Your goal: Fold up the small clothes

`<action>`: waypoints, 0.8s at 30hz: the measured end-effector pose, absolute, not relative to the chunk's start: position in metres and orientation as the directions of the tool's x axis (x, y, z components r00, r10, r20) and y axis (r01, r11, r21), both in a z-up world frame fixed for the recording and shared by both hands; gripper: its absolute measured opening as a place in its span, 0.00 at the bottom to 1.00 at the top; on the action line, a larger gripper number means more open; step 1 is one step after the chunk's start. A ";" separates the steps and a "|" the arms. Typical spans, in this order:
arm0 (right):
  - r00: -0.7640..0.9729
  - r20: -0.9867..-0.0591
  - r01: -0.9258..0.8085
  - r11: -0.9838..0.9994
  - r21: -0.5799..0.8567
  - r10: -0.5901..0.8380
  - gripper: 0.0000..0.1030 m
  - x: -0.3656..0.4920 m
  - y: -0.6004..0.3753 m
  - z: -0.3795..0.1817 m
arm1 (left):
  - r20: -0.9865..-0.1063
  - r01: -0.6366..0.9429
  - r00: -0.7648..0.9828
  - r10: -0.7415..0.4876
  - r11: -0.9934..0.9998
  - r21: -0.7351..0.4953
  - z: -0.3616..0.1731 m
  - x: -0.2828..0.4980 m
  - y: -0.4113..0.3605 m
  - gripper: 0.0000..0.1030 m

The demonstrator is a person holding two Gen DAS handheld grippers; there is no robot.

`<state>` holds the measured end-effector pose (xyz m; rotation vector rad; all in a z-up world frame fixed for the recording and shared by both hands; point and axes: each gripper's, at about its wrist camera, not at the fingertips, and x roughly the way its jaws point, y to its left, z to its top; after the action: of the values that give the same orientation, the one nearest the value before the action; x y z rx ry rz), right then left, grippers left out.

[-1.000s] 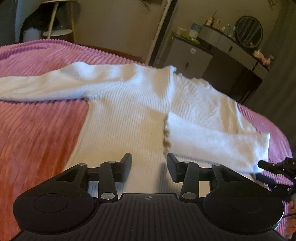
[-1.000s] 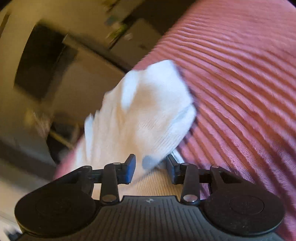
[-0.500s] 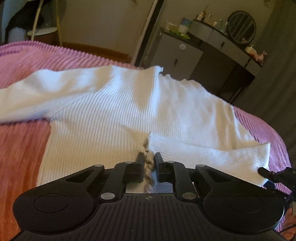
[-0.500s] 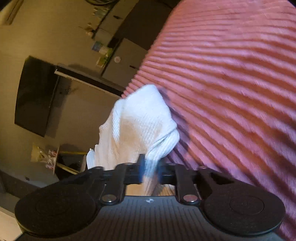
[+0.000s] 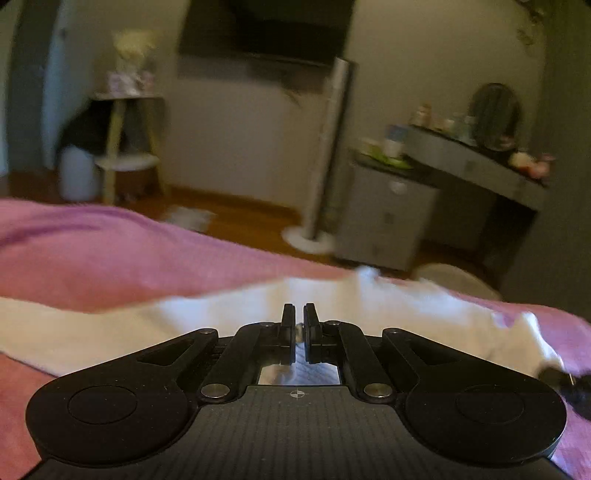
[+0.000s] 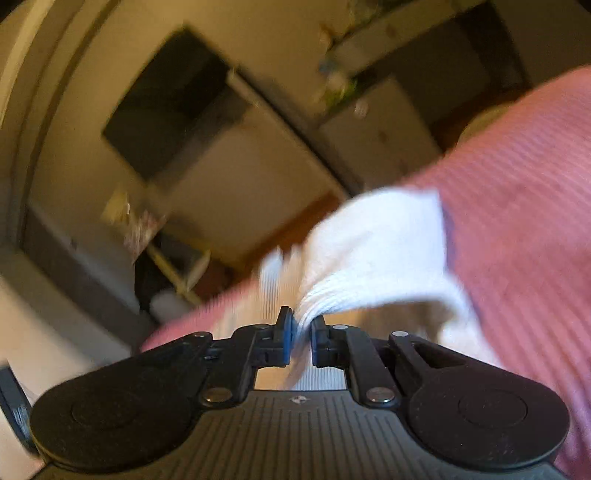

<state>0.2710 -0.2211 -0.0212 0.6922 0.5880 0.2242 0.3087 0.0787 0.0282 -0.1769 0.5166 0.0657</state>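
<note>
1. Pinching a fold of the white sweater (image 5: 229,325), the left claw (image 5: 299,325) has its two fingers pressed almost together, with a sliver of knit showing in the narrow gap between them.
2. The sweater lies spread across the pink bedspread (image 5: 110,254), running from the left edge of the left view to the right, where its far corner rises slightly near a dark object that is too blurred to identify.
3. One sleeve stretches out flat to the left, resting on the bedspread.
4. The right claw (image 6: 300,332) is clamped on a bunched edge of the sweater (image 6: 380,251); the ribbed cloth gathers tightly between the fingers and fans outward beyond them.
5. In the right view the gripped cloth lifts off the bedspread (image 6: 517,206) and curls over, with a hollow underneath the raised flap.
6. Both views are blurred, the right one more so, and it is strongly tilted.
7. Beyond the bed in the left view stand a grey cabinet (image 5: 384,218), a dressing table (image 5: 476,166) with a round mirror (image 5: 496,114) and small items on top, a tall fan (image 5: 332,155), and a stool (image 5: 125,147) at far left.
8. A dark screen (image 5: 266,33) hangs on the far wall.
</note>
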 end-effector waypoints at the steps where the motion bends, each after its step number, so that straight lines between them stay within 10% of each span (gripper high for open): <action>1: 0.797 -0.465 0.012 0.759 0.651 0.386 0.16 0.273 -0.218 -0.029 | -0.510 -0.135 0.859 0.047 0.981 -0.137 0.024 0.309 0.082 0.06; 9: 0.786 -0.556 0.197 0.746 0.637 0.268 0.20 0.266 -0.248 -0.074 | -0.653 -0.139 0.757 0.019 0.982 -0.132 -0.042 0.288 0.074 0.21; 14: 0.809 -0.565 0.207 0.821 0.533 0.163 0.05 0.282 -0.261 -0.078 | -0.645 -0.145 0.762 0.053 0.985 -0.090 -0.048 0.284 0.063 0.39; 24: 0.801 -0.596 0.320 0.806 0.497 0.049 0.10 0.281 -0.296 -0.070 | -0.664 -0.174 0.747 0.035 0.974 -0.145 -0.047 0.278 0.073 0.50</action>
<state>0.2810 -0.2964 -0.0697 0.6248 0.6336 -0.1557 0.2782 0.0732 -0.0472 -0.2034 0.7198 0.1153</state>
